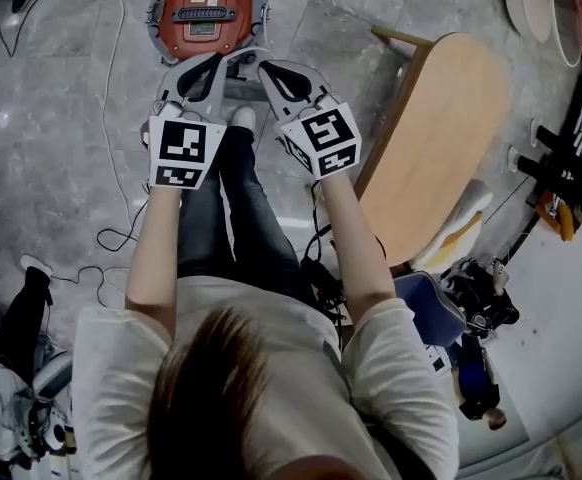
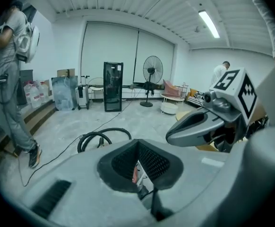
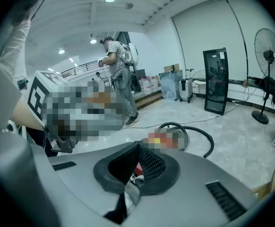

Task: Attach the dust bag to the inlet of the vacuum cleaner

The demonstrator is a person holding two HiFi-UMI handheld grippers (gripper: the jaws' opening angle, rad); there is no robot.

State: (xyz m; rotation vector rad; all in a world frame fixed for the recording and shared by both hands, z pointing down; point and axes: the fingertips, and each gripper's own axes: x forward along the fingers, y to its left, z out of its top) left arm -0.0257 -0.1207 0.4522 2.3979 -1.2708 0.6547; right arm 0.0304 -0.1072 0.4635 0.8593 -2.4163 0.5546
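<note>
The vacuum cleaner (image 1: 205, 10), a red round body with a grey rim, stands on the stone floor ahead of the seated person's knees. Both grippers hang side by side above the knees, pointing toward it. In the head view my left gripper (image 1: 216, 61) and my right gripper (image 1: 264, 68) almost touch at the tips. The left gripper (image 2: 138, 148) is shut, its pads meeting with nothing between them. The right gripper (image 3: 138, 150) is shut and holds nothing. A sliver of the red vacuum (image 2: 134, 175) shows below the left jaws. No dust bag shows in any view.
A black hose (image 2: 102, 136) loops on the floor beyond the vacuum. A wooden round table (image 1: 441, 138) stands close on the right. Cables (image 1: 111, 118) trail on the left. A standing fan (image 2: 152, 70), a black cabinet (image 2: 113, 86) and a standing person (image 2: 10, 79) are farther off.
</note>
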